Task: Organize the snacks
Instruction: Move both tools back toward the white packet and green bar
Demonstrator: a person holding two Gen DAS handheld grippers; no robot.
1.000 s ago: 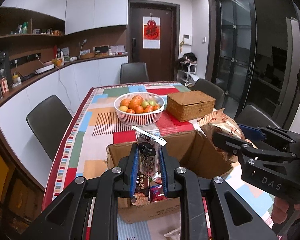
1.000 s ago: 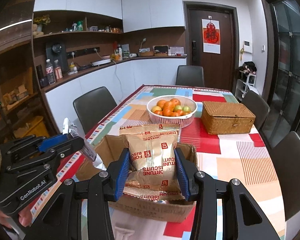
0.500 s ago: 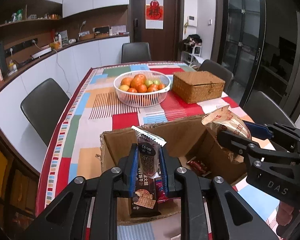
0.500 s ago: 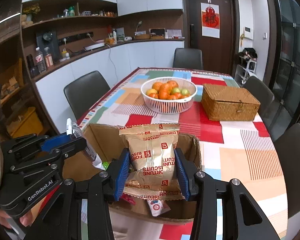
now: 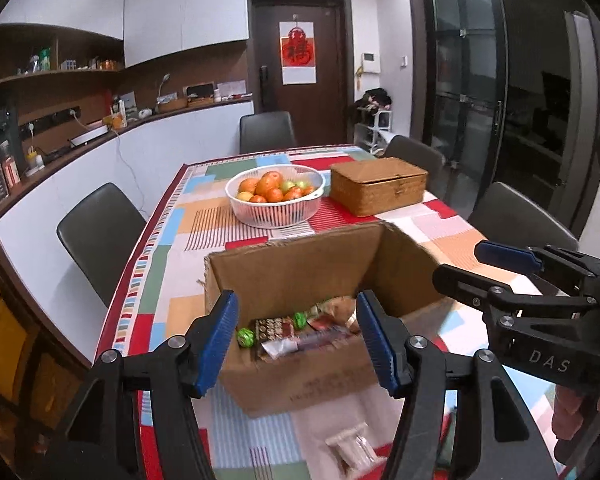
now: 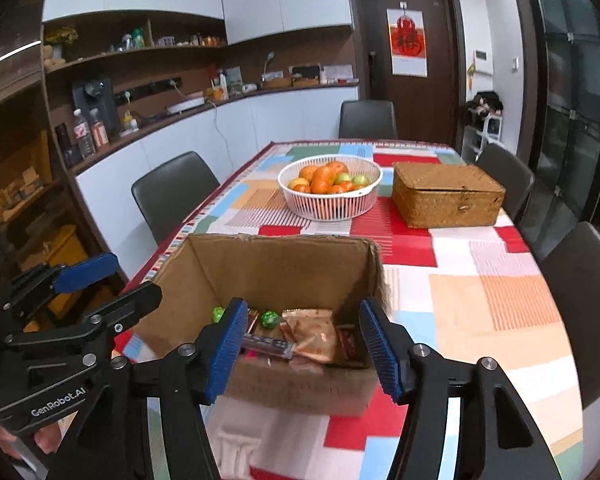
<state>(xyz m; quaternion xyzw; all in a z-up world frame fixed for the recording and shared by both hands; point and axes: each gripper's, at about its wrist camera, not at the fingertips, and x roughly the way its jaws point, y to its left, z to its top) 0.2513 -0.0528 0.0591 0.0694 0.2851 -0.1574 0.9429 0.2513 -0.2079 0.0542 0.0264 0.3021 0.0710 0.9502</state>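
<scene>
Left gripper (image 5: 296,338): its jaws have just been opening. They stand about half open with nothing in them, right over the box.
Right gripper (image 6: 302,346): its jaws have just been opening too. About half open, nothing in them.
What changed: a second ago the left jaws pinched a dark snack bar and the right jaws pinched a gold biscuit bag. Both are let go now.
Cardboard box (image 5: 292,268): sits on the bench near the person, at 6 o'clock from the fruit basket (image 5: 275,196).
Dark snack bar (image 6: 266,343): lies flat in the box.
Gold biscuit bag (image 6: 314,334): lies in the box, at 3 o'clock from the bar.
Green candies (image 5: 245,337): in the box too.
Small packet (image 5: 352,446): on the bench outside the box, at 6 o'clock from it.
What it means: two more snacks look put away. I think the small packet may be next.
</scene>
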